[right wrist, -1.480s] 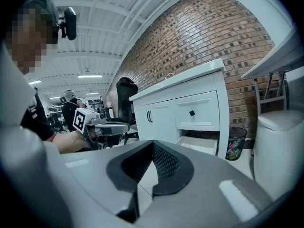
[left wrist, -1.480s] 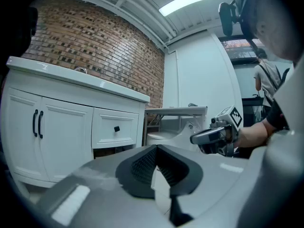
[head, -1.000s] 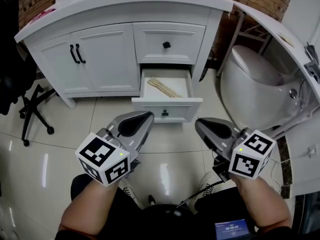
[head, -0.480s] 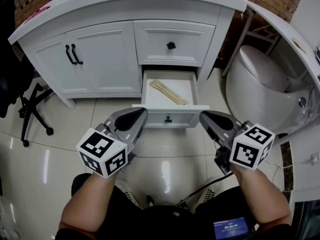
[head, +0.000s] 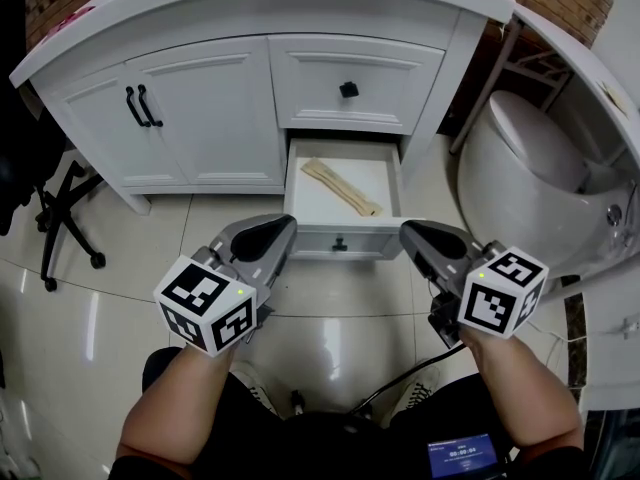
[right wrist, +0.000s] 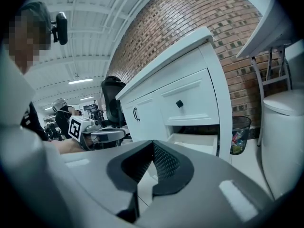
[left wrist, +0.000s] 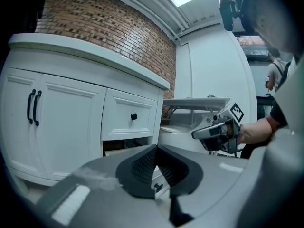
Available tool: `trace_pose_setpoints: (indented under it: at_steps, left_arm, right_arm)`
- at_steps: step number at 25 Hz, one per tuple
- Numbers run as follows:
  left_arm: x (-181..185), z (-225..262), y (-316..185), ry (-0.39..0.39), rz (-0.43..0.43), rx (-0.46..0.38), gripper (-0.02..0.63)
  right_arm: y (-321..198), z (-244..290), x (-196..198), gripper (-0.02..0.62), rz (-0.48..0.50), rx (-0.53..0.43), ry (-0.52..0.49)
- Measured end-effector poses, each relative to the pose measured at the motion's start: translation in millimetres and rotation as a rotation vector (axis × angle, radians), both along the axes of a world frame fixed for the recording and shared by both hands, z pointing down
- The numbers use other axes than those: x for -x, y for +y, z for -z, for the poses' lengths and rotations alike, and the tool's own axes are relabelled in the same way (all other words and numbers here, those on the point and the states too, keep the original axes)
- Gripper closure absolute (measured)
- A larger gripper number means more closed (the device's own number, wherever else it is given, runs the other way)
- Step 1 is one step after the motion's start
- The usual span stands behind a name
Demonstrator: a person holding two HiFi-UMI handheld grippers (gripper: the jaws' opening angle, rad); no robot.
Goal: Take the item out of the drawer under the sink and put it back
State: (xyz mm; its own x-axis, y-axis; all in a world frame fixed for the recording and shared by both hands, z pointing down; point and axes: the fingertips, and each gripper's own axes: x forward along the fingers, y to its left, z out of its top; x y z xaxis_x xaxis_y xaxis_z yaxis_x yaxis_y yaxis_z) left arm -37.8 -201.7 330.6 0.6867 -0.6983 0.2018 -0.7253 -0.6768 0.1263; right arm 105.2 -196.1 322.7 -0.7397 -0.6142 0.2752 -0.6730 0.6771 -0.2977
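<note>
The white vanity's lower drawer [head: 343, 238] stands pulled out. A tan wooden item [head: 343, 186] lies slantwise on its white floor. My left gripper [head: 275, 231] hovers just before the drawer front's left end, jaws shut and empty. At the front's right end hangs my right gripper [head: 415, 236], also shut on nothing. In the left gripper view the closed jaws [left wrist: 156, 149] point at the drawer, with the right gripper [left wrist: 216, 131] off to the side. The right gripper view shows its closed jaws [right wrist: 152, 144], the open drawer [right wrist: 197, 143] and the left gripper [right wrist: 102, 135].
Above the open drawer is a shut drawer with a black knob [head: 348, 89]. Two cabinet doors with black handles [head: 137, 106] are at the left. A white toilet [head: 530, 163] stands at the right, a black office chair [head: 55, 208] at the left, a bin [right wrist: 241, 132] beside the vanity.
Both grippers and my head have edged closer to the vanity, so the drawer front now sits between the gripper tips. The drawer stays open and the wooden item has not moved.
</note>
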Motion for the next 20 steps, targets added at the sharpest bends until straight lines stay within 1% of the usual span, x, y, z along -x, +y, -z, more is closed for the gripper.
trace_pose_setpoints:
  at_steps: [6, 8, 10, 12, 16, 20]
  left_arm:
    - [-1.9, -0.9, -0.2, 0.005, 0.002, 0.006, 0.600]
    - [-2.0, 1.2, 0.8, 0.008, 0.002, 0.002, 0.600]
    - [-2.0, 2.8, 1.8, 0.011, 0.004, 0.000, 0.600]
    - [-2.7, 3.5, 2.7, 0.014, 0.005, 0.001, 0.600]
    - [-7.4, 3.6, 2.7, 0.014, -0.007, -0.001, 0.600]
    - [-7.2, 3.4, 0.8, 0.010, -0.014, -0.004, 0.600]
  right_arm:
    - [-0.5, 1.8, -1.3, 0.588, -0.015, 0.000, -0.003]
    - [-0.7, 1.1, -1.1, 0.588, -0.019, -0.002, 0.008]
    - [-0.3, -1.8, 1.8, 0.588, -0.004, 0.004, 0.030]
    - [-2.7, -1.6, 5.3, 0.588, 0.016, -0.001, 0.065]
    - [-21.8, 7.7, 6.7, 0.587, 0.025, -0.054, 0.178]
    - [-51.1, -1.9, 11.2, 0.574, 0.070, -0.019, 0.299]
